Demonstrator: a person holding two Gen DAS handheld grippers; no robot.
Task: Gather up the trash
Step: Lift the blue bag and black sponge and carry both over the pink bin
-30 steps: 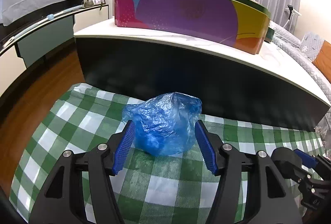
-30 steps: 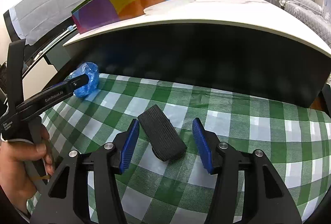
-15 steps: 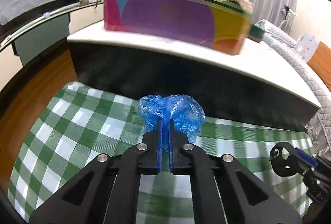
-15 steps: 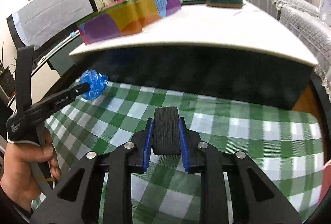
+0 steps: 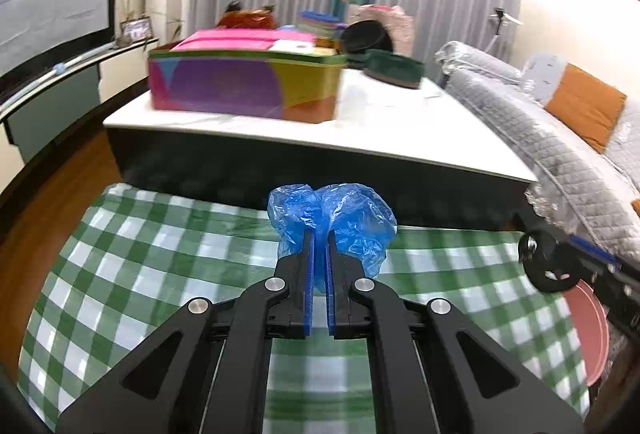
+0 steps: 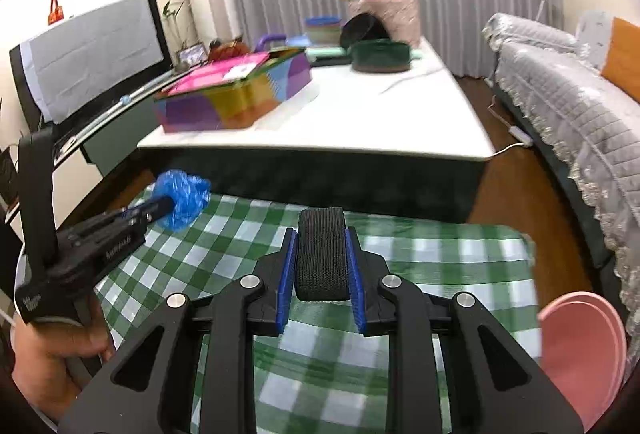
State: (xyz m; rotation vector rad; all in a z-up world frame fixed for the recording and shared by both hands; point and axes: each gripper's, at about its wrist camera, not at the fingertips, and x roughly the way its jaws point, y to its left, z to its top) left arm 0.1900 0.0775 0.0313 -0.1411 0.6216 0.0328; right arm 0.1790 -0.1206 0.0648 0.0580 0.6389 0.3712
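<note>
A crumpled blue plastic bag (image 5: 336,218) bulges out past my left gripper (image 5: 319,246), which is shut on it and holds it above the green checked cloth (image 5: 160,254). From the right wrist the same blue plastic bag (image 6: 182,195) shows at the left, at the tip of the left gripper (image 6: 160,207) held by a hand (image 6: 48,362). My right gripper (image 6: 320,238) is shut on a black ribbed fabric band (image 6: 322,254), also lifted off the checked cloth (image 6: 440,266).
A pink bin (image 6: 580,350) stands at the cloth's right edge. Behind the cloth is a low white-topped table (image 5: 380,121) with a colourful box (image 5: 244,81), a dark green bowl (image 5: 394,67) and other items. A grey sofa (image 6: 572,121) runs along the right.
Both grippers closed, the left on the blue bag and the right on the black band, then both rose off the cloth with them.
</note>
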